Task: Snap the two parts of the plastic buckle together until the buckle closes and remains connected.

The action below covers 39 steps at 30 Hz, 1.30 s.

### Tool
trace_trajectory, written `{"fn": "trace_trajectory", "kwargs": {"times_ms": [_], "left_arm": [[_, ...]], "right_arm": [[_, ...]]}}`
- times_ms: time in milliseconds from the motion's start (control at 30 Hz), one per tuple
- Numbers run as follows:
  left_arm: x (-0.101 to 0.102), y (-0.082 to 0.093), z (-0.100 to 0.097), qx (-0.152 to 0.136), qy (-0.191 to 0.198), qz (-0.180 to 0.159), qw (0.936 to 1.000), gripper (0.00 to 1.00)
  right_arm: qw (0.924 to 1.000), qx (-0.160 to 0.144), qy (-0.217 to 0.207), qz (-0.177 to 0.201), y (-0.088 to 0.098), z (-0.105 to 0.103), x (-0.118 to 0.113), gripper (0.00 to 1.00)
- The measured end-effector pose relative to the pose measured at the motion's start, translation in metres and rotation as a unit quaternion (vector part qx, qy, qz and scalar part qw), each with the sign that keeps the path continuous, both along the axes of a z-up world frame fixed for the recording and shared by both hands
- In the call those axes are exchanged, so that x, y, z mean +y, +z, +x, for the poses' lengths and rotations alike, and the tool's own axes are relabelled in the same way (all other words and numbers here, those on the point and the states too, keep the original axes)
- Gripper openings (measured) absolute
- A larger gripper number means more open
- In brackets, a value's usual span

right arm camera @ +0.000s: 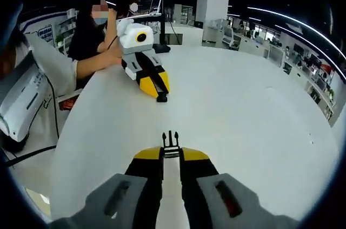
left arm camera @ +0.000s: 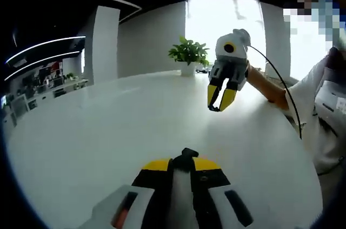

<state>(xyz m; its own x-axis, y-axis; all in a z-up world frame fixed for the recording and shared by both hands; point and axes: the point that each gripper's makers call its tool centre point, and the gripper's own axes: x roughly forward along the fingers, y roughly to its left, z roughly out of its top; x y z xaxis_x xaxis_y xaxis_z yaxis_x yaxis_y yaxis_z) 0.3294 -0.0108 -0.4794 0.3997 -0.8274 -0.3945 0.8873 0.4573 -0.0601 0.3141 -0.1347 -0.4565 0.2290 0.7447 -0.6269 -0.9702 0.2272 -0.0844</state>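
Each hand-held gripper pinches buckle half (right arm camera: 170,141) — halves apart.

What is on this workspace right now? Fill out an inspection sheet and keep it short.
Surface: round white table, bare where visible.
Job's things: black plastic pronged buckle part in the right hand-held gripper; black plastic buckle socket part in the left hand-held gripper. The parts are apart.
Clutter: green potted plant in a white pot at the far table edge.
Grippers: both yellow-tipped, each shut on its buckle part, held above the table.
Cables: black cable trailing from the right hand-held gripper.
Surroundings: open office with desks, bright window, seated person at the table.
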Motion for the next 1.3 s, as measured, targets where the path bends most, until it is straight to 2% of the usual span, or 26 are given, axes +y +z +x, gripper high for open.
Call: {"fn": "trace_trajectory", "kwargs": {"times_ms": [100,267,367,467,567,600,733,967,1200,1300], "left_arm": [[0.0,0.001,0.002,-0.001,0.002,0.001,1.0,0.12],[0.002,0.003,0.007,0.017,0.02,-0.006,0.9996,0.11],[-0.002,0.005,0.007,0.031,0.025,-0.02,0.999,0.11],[-0.008,0.006,0.009,0.029,0.031,-0.013,0.999,0.11],[-0.018,0.01,0.01,0.026,0.028,-0.012,0.9992,0.11],[-0.021,0.011,0.011,0.026,0.029,-0.012,0.9992,0.11],[-0.029,0.009,0.018,0.028,0.045,-0.009,0.9985,0.11],[-0.047,0.015,0.02,0.023,0.037,-0.005,0.999,0.11],[-0.061,0.008,0.011,0.017,0.026,0.017,0.9994,0.11],[-0.063,0.009,0.008,0.017,0.027,0.013,0.9994,0.11]], "right_arm": [[1.0,0.003,-0.002,-0.003,-0.004,-0.001,-0.002,0.11],[0.9998,0.001,-0.006,-0.019,-0.011,-0.003,-0.004,0.11],[0.9997,0.003,-0.009,-0.022,-0.011,0.0,-0.004,0.11],[0.9995,0.001,-0.009,-0.031,-0.011,0.001,-0.001,0.11],[0.9984,-0.006,-0.002,-0.056,-0.01,0.003,0.0,0.11],[0.997,-0.011,0.0,-0.076,-0.011,0.005,-0.002,0.11],[0.9928,-0.009,0.005,-0.119,-0.014,0.008,0.001,0.11],[0.9884,-0.009,-0.003,-0.152,-0.018,0.012,0.004,0.11],[0.984,-0.002,-0.002,-0.178,-0.02,0.011,0.004,0.11],[0.9828,0.0,0.004,-0.185,-0.02,0.01,0.005,0.11]]}}
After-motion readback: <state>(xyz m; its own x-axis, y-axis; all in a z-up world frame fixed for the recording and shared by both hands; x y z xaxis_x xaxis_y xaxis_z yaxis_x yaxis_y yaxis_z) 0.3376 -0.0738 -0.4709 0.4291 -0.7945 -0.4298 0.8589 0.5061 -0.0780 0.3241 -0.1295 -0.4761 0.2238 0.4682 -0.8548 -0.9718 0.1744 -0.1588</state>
